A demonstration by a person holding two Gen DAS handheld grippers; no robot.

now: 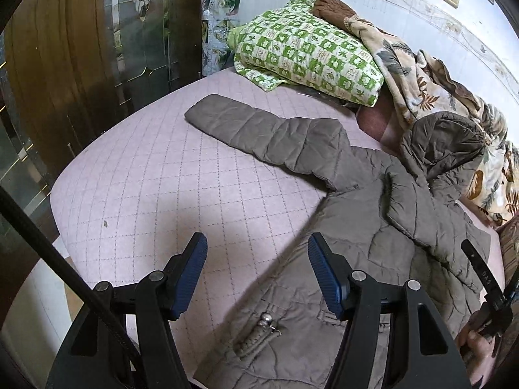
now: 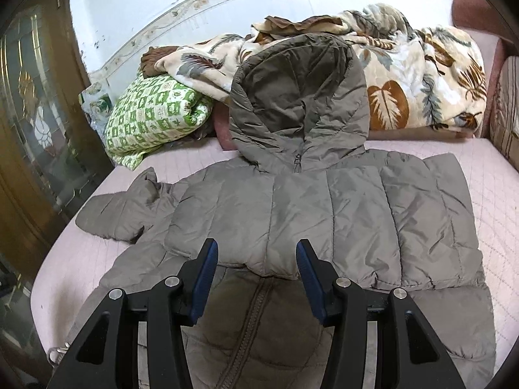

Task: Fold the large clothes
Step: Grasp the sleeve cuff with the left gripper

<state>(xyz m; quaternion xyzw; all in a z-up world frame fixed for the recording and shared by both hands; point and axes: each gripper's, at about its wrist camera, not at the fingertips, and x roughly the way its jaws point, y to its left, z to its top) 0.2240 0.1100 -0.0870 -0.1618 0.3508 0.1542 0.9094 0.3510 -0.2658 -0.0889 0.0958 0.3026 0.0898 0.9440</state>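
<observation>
Jacket (image 2: 324, 214): grey-brown quilted puffer with hood, lying on the bed (image 1: 146, 178), front up, zipper (image 2: 249, 321) visible near the hem end. Long axis runs from the near bed edge toward the wall; hood (image 2: 298, 97) points away, propped against the bedding at the far side. One sleeve (image 2: 356, 220) is folded across the chest, its band lying crosswise over the body, at right angles to the long axis. The other sleeve (image 1: 259, 129) lies stretched out flat over the bare quilted bed cover, pointing away from the body toward the green pillow; judged the next part to be folded in, which would explain why it is spread straight.

Left gripper (image 1: 258, 275): jaws apart, nothing between the pads, hovering over the jacket's side edge near a pocket with a metal pull (image 1: 267, 319). Empty.

Right gripper (image 2: 256, 282): jaws apart, nothing clamped, poised above the lower edge of the folded sleeve over the zipper. Empty. A hand (image 1: 476, 343) grips its handle at the left view's right edge.

Surroundings: green checked pillow (image 1: 308, 48) and leaf-print blanket (image 2: 405, 74) piled along the wall, clear of the working area; wooden glazed door (image 1: 81, 64) beside the bed.
</observation>
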